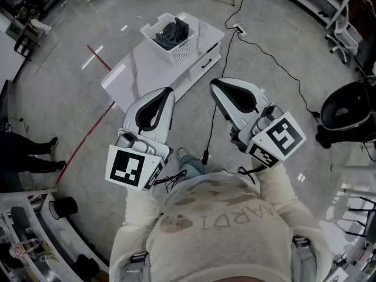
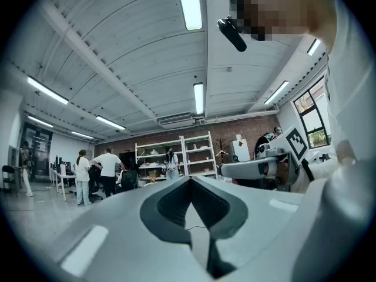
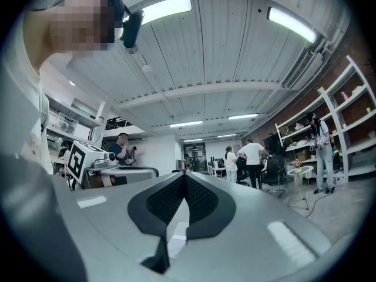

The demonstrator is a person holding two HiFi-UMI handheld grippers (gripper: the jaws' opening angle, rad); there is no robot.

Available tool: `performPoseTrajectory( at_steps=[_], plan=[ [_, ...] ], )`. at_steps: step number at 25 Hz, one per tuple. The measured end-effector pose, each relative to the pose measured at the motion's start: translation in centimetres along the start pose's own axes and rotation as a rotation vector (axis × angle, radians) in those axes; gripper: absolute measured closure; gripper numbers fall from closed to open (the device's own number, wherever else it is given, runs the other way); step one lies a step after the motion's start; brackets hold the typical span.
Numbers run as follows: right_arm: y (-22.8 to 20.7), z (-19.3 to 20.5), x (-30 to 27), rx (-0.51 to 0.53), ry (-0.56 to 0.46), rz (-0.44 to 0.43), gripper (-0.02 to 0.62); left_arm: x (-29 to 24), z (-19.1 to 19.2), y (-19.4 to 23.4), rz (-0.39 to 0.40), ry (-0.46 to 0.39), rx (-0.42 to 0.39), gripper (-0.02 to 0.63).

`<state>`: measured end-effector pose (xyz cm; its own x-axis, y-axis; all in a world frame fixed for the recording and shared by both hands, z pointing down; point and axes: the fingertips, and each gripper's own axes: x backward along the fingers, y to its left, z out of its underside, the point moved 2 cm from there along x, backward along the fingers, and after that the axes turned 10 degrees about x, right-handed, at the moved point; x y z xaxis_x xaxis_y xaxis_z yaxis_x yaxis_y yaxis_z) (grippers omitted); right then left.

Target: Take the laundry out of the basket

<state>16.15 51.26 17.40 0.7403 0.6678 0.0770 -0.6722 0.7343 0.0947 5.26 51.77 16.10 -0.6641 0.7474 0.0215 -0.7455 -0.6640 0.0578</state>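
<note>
**Supervisor:** Report claw status.

**Operator:** I am reading the left claw [image 1: 169,91] as fully closed. In the left gripper view its jaws are meeting at the tips with nothing between them. The right claw [image 1: 214,84] is showing the same condition in the right gripper view: jaws together, empty.

**Supervisor:** Position of both units?

**Operator:** I am holding both level in front of the chest, side by side and apart from each other, above the floor [image 1: 282,116]. Their cameras are looking out into the room, where shelving [image 2: 176,154] and several standing people are showing.

**Supervisor:** Locate the task item.

**Operator:** The laundry [image 1: 171,33], a dark bundle, is lying inside the white lattice basket [image 1: 182,53]. The basket is standing at the far end of a low white counter [image 1: 147,69]. Both claws are sitting well apart from the basket, on the near side of the counter, and neither is touching basket or counter.

**Supervisor:** Surroundings?

**Operator:** A black cable [image 1: 264,54] is running across the floor to the right of the counter, near a power strip [image 1: 238,30]. A red line [image 1: 88,137] is marking the floor on the left
</note>
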Motion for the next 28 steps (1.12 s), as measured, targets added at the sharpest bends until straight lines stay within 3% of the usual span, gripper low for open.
performPoseTrajectory(
  at_steps=[18, 28],
  plan=[
    [0.3, 0.4, -1.1, -0.012, 0.013, 0.01, 0.568, 0.1, 0.4, 1.4, 0.02, 0.016, 0.017, 0.606],
    [-2.4, 1.4, -6.7, -0.067, -0.013, 0.045, 0.568, -1.5, 0.5, 8.4, -0.005, 0.004, 0.013, 0.606]
  ],
)
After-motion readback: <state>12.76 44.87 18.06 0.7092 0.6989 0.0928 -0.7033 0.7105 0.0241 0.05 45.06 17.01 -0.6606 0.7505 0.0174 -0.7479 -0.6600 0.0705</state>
